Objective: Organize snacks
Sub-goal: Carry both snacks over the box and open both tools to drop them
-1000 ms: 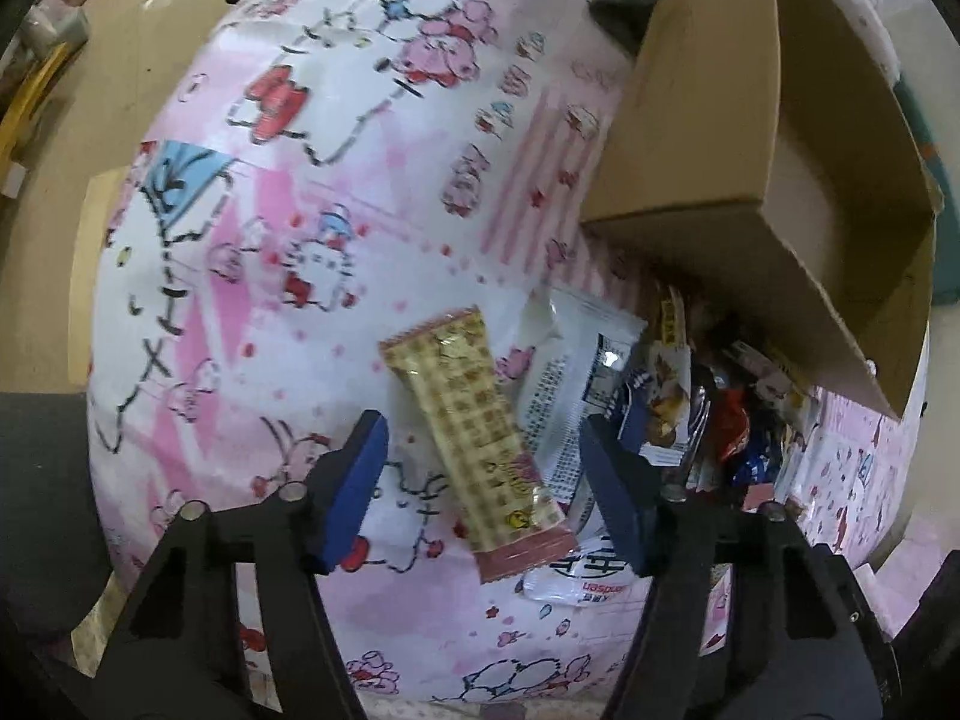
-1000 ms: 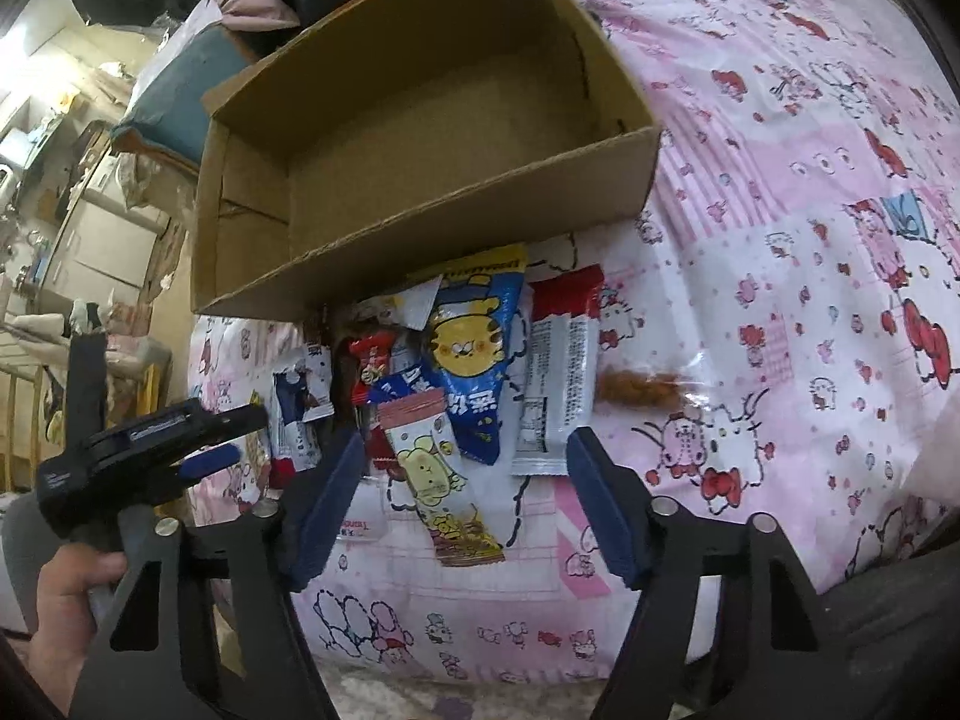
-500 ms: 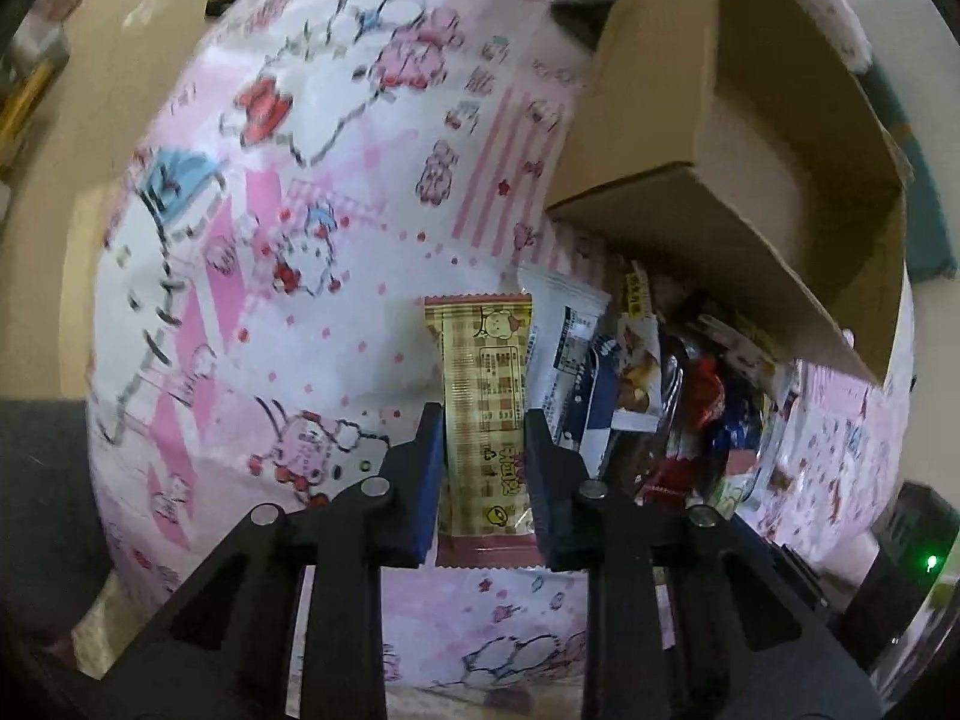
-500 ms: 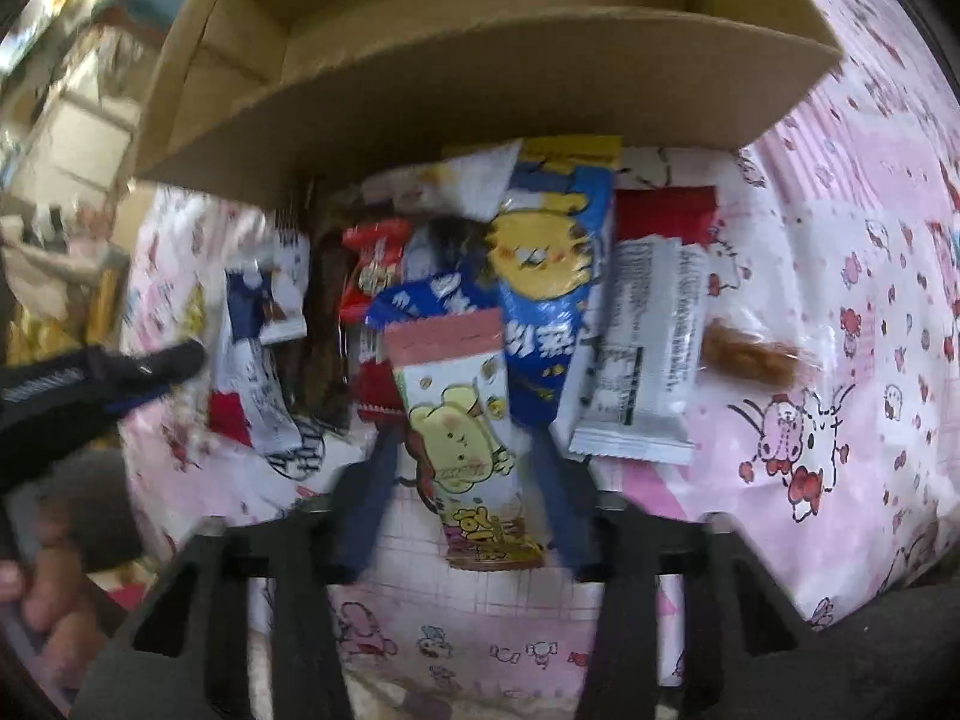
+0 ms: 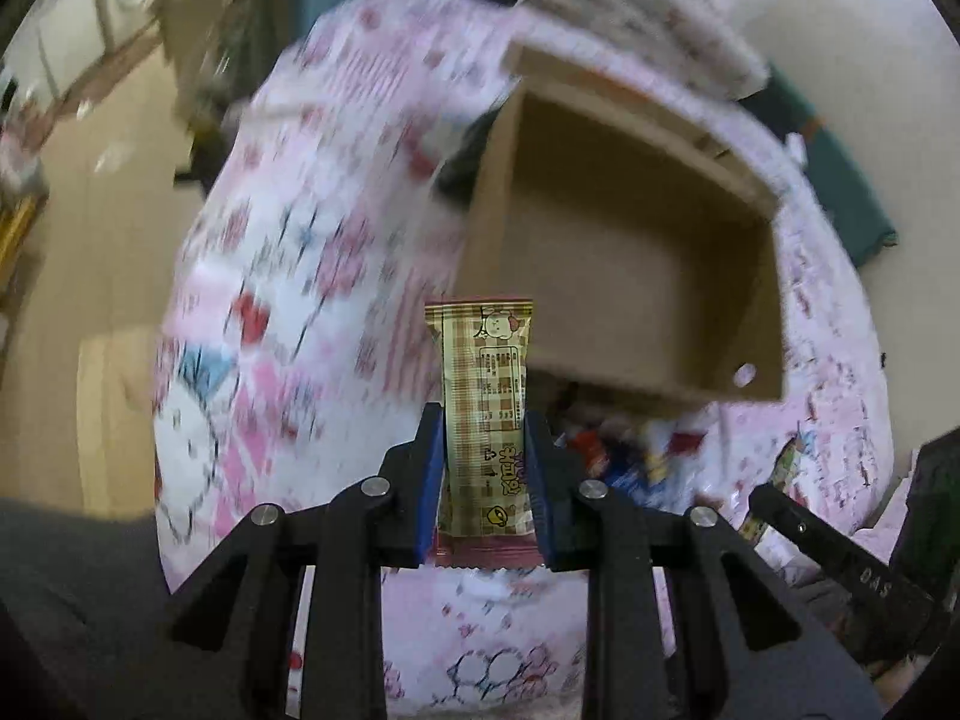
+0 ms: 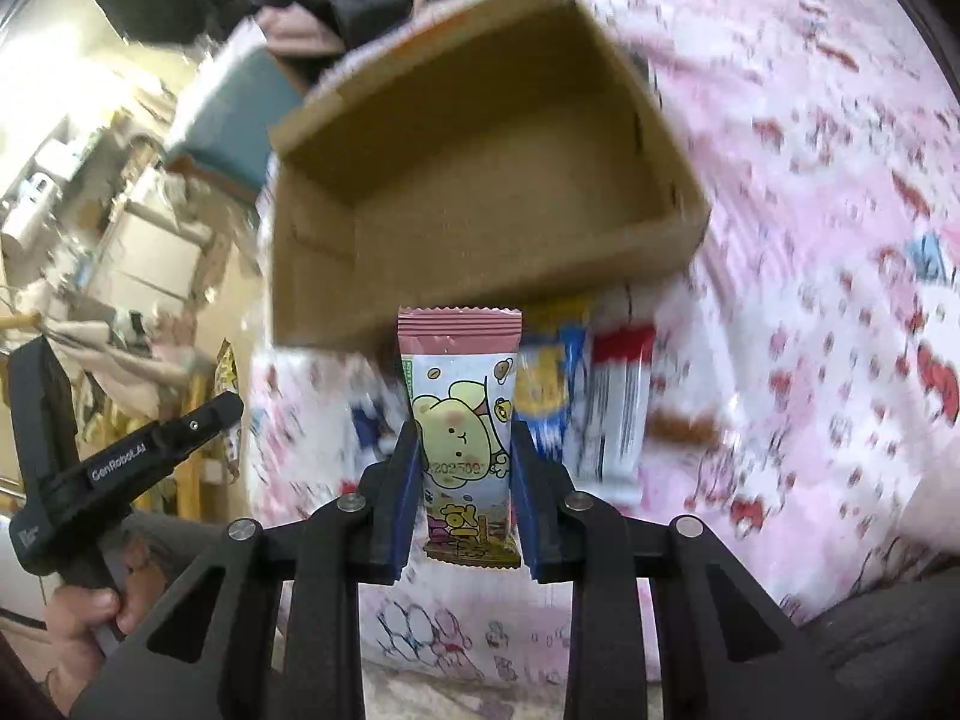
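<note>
Both snacks now off the bedsheet (image 5: 270,312).
We see left gripper (image 5: 485,438) clamping plaid wafer pack (image 5: 485,396), right gripper (image 6: 462,456) clamping bear snack pack (image 6: 461,420); both jaws just closed.

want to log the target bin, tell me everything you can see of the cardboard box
The cardboard box is a plain brown corrugated carton, open at the top, its flaps up as walls. Nothing shows inside. One near wall has a small round hole. It sits on the pink cartoon-print cloth, with loose snack packets lying against its near wall. Neither gripper touches it.
</note>
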